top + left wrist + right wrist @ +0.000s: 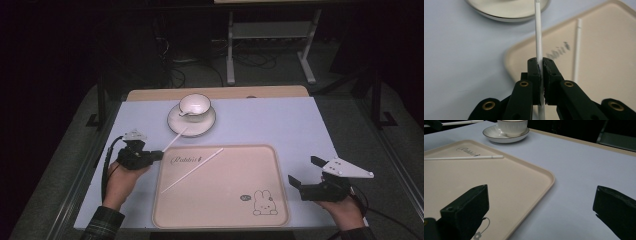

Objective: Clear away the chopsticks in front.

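My left gripper [157,154] [541,66] is shut on a thin white chopstick [175,138] [538,32], held left of the beige tray [220,200] [609,57]; its far tip points toward the saucer [191,122] [506,10]. A second white chopstick [192,170] [577,50] [464,157] lies slantwise on the tray. A white cup [194,105] [512,127] stands on the saucer [496,135] at the back of the table. My right gripper [306,171] [541,212] stands open to the right of the tray [499,182], with nothing between its jaws.
The tray bears a rabbit drawing [264,202] near its front right corner and lettering [185,159] at its upper left. A pale blue cloth [270,120] covers the table. A metal stand [270,45] is on the floor beyond the table's far edge.
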`<move>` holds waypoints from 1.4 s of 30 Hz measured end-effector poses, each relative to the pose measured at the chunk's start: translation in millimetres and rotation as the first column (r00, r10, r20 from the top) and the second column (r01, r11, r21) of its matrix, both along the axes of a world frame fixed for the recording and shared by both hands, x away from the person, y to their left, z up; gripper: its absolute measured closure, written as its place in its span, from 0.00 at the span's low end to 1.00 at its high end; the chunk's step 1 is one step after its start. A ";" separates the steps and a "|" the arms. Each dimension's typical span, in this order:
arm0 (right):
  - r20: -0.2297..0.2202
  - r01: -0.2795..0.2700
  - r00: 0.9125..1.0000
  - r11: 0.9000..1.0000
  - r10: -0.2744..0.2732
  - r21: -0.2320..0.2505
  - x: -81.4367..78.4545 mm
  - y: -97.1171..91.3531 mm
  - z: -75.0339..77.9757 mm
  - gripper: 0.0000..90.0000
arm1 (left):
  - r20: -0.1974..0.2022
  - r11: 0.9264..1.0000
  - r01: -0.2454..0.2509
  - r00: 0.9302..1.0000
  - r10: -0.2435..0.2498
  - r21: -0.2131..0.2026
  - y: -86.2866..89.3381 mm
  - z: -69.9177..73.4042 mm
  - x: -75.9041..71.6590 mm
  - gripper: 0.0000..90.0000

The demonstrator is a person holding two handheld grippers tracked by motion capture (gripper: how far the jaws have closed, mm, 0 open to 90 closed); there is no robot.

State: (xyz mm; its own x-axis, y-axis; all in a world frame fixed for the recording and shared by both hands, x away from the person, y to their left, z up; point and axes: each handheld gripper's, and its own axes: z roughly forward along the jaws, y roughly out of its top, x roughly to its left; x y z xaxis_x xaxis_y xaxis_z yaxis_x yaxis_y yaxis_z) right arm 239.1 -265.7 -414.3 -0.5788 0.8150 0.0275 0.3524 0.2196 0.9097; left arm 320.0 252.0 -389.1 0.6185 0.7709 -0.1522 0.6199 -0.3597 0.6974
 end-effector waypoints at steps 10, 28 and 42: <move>-0.004 -0.001 1.000 1.000 0.001 -0.003 0.6 1.0 -0.7 0.00 | -0.044 0.990 0.142 0.989 -0.141 0.020 -67.6 -23.3 -8.7 0.94; -0.004 -0.003 1.000 1.000 0.003 -0.001 0.3 0.8 -0.5 0.00 | -0.042 0.975 0.181 0.983 -0.177 0.133 -90.0 -46.6 -8.6 0.91; -0.008 0.000 1.000 1.000 0.000 0.004 -1.3 -2.3 -2.3 0.00 | 0.000 0.960 0.270 0.963 -0.271 0.073 -129.6 -25.8 19.7 0.99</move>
